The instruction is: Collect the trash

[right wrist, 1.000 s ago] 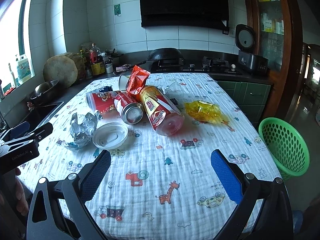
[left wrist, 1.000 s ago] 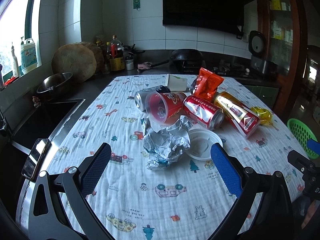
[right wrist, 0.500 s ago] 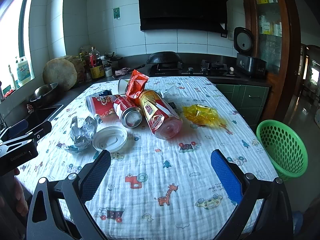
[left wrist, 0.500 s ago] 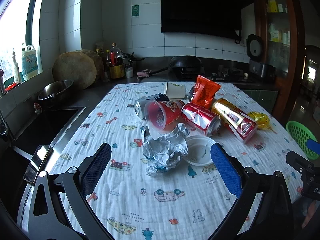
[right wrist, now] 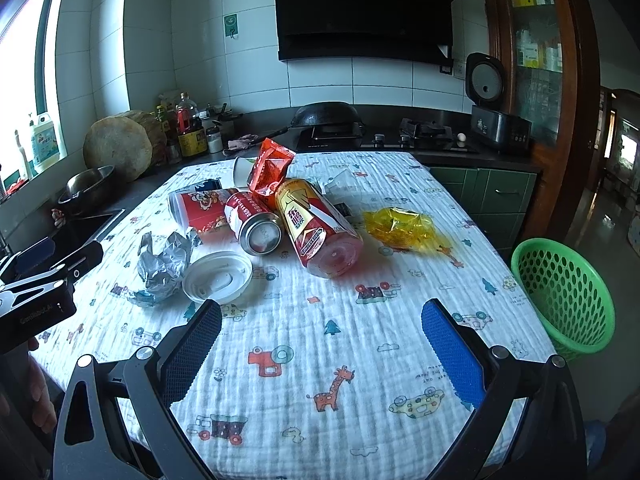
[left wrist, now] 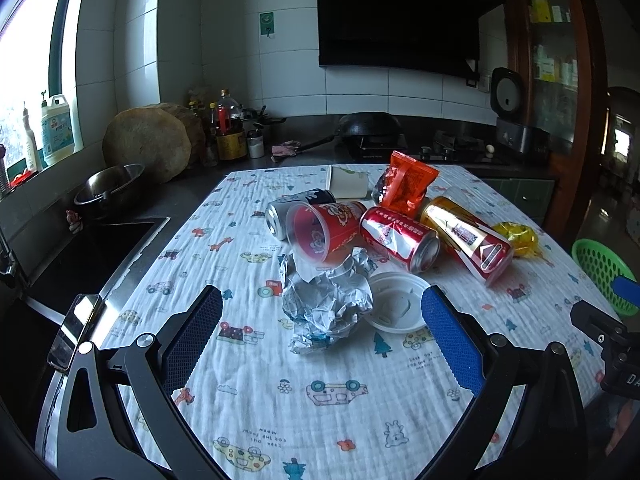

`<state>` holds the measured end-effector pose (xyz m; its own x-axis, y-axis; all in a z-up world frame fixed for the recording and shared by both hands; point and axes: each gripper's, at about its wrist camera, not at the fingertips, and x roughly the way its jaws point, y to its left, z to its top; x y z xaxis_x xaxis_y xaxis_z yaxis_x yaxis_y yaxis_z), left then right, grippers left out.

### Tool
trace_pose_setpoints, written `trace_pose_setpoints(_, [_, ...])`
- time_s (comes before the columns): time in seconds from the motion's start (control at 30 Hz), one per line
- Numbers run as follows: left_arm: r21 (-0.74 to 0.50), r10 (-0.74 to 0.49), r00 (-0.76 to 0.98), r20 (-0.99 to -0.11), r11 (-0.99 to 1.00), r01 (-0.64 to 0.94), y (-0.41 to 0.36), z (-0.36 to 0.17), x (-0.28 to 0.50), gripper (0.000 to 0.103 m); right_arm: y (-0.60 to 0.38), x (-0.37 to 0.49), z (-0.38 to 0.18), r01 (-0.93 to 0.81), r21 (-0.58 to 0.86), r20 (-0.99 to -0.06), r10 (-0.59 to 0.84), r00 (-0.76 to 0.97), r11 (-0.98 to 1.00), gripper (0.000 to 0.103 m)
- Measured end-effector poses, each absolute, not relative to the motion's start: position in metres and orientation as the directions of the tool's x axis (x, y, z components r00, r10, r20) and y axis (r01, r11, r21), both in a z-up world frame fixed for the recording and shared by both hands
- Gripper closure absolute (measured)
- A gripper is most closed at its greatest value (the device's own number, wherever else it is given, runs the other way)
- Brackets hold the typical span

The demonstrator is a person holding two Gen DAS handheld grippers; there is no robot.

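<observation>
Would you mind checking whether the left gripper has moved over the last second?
Yes. The left gripper has drawn back and risen slightly: in its own view the crumpled foil and white lid sit a little farther off than before.

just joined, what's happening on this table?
A person holds two grippers over a table of trash; both are open and empty. The left gripper faces the crumpled foil and white plastic lid. The right gripper hovers over bare tablecloth. Cans, a red cup and wrappers remain uncollected; the green basket stands beside the table.

Toppled cans (left wrist: 398,238), crumpled foil (left wrist: 324,306) on tablecloth (left wrist: 280,400)
</observation>
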<state>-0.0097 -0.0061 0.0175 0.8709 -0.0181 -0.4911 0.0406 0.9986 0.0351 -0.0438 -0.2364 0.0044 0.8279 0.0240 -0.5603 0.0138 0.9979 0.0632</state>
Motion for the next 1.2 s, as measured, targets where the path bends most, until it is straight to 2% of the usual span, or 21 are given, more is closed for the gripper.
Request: trace_pose_setpoints(1.2, [0.048,-0.081,0.864,-0.497,0.992,0.120,-0.034,0.016,-0.003,0.005,-0.251,-0.050,0.009,0.084,0.051,-0.553,-0.042,0.832,0.995,0.006])
